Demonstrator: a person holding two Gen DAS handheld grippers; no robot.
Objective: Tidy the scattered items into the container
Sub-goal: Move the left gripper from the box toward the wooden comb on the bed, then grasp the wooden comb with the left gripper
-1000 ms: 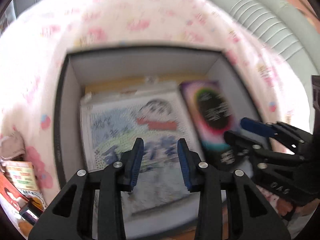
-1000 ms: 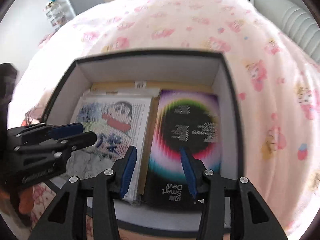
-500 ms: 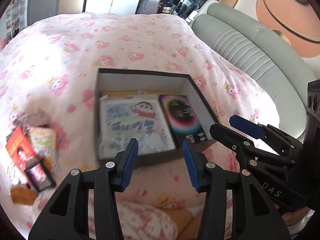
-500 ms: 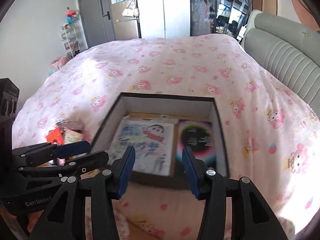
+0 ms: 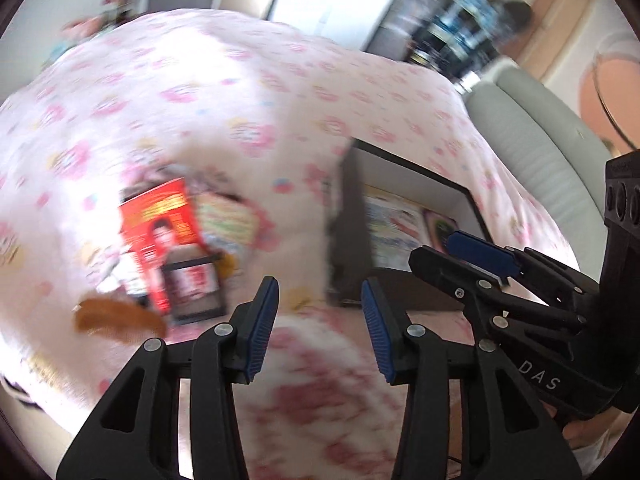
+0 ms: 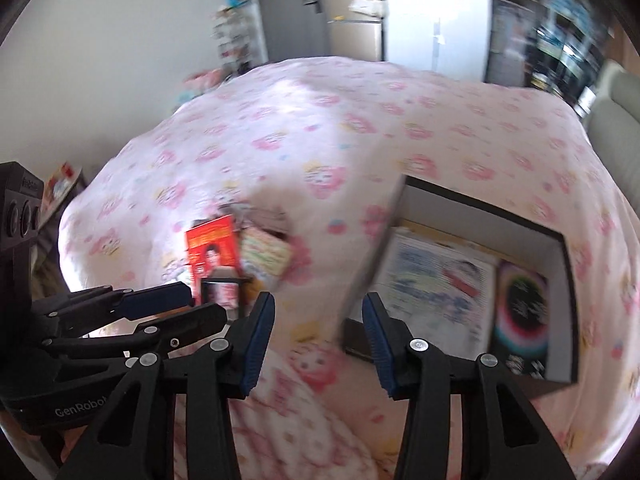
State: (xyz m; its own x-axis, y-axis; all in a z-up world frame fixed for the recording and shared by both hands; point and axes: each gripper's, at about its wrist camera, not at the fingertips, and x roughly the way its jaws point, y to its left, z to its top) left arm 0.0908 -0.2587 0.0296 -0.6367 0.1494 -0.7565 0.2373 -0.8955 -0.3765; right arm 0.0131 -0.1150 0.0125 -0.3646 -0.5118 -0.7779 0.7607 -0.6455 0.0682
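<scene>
The dark box (image 6: 482, 206) with white inner walls lies on the pink bed, right of centre. Inside it lie a cartoon picture card (image 6: 436, 280) and a black booklet with a rainbow ring (image 6: 520, 304). Left of the box are scattered items: a red booklet (image 5: 160, 220), a pastel packet (image 5: 228, 216), a black-framed card (image 5: 192, 284) and a brown piece (image 5: 116, 316). My left gripper (image 5: 320, 300) hovers above the bedcover between box (image 5: 352, 220) and scattered pile, its jaws closing with nothing between them. My right gripper (image 6: 318, 312) hovers beside it, jaws also closing on nothing.
The pink patterned bedcover (image 6: 320, 120) spreads all around. A grey padded headboard (image 5: 532, 136) stands at the right. Wardrobes and a shelf line the far wall. The bed's edge falls off at the left, near a white wall.
Both grippers pulled back out of the box, rose and swung left. The box slid to the right of both views and the scattered pile came into view. The pictures are blurred by motion.
</scene>
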